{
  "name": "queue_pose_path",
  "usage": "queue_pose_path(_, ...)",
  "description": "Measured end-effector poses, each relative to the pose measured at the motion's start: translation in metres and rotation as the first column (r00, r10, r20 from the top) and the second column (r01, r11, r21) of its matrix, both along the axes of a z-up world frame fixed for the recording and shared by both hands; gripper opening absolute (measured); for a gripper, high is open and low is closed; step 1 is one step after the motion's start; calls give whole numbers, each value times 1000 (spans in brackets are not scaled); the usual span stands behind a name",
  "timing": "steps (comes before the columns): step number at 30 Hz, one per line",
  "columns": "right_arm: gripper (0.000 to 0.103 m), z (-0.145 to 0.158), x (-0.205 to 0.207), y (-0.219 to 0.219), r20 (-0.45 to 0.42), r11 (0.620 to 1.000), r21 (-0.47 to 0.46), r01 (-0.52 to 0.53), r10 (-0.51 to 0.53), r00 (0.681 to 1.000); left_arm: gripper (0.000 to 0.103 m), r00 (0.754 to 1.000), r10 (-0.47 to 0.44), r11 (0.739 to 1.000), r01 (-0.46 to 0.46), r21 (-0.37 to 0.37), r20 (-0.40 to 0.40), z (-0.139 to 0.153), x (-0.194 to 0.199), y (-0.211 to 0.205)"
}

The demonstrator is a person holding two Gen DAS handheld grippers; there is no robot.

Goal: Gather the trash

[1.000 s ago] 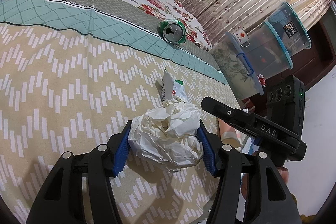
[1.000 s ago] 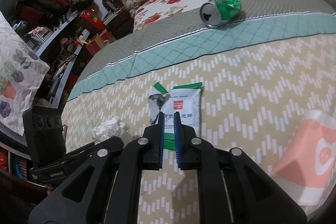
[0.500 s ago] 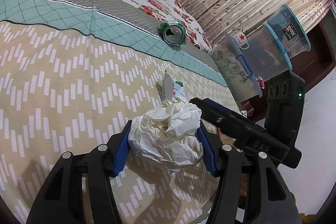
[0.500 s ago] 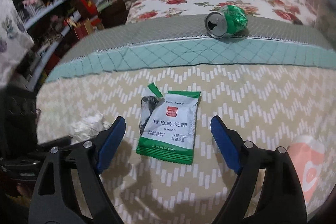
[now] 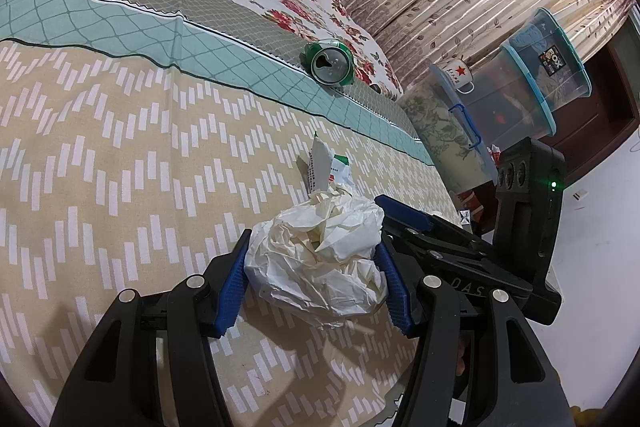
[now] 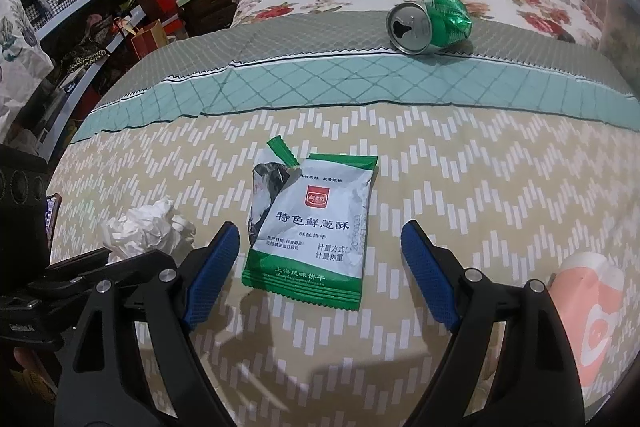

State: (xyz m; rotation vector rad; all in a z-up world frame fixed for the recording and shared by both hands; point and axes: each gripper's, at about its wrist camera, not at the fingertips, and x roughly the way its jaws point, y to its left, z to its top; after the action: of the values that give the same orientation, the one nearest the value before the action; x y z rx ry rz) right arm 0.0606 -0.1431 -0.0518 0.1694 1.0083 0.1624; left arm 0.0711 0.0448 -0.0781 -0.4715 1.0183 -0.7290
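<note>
Left side first. Your left gripper [image 5: 314, 281] is closed about halfway on the crumpled paper ball [image 5: 320, 259]; both blue pads [image 5: 232, 287] press into its sides. The ball sits low over the beige zigzag bedspread [image 5: 120, 187], near the bed's edge. From the right wrist view the same paper ball [image 6: 146, 229] shows at the far left, just beside your right gripper's left finger.

Centre. The torn green-and-white snack wrapper [image 6: 310, 231] lies flat on the bedspread, its ripped corner flap turned up at the top left. Your right gripper [image 6: 320, 255] stands wide apart with a finger on either side of the wrapper's lower half. Neither pad touches it, and nothing is held. Those jaws have just been opening, with the wrapper lying between them. In the left wrist view only the wrapper's upper edge [image 5: 326, 169] shows behind the paper ball.

Right and further back. The crushed green can [image 6: 430, 23] lies on its side on the grey band of the cover, its opened top facing the camera, well apart from both grippers. A pink-and-white object [image 6: 592, 311] sits at the bedspread's right edge; what it is cannot be told.
</note>
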Motion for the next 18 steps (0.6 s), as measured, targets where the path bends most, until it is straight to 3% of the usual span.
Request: queue_pose_path(18,83,-3,1,-2,-13,1000,12,6,-6,1000,56,1000,0,1000,0,-1,0,0,0,0)
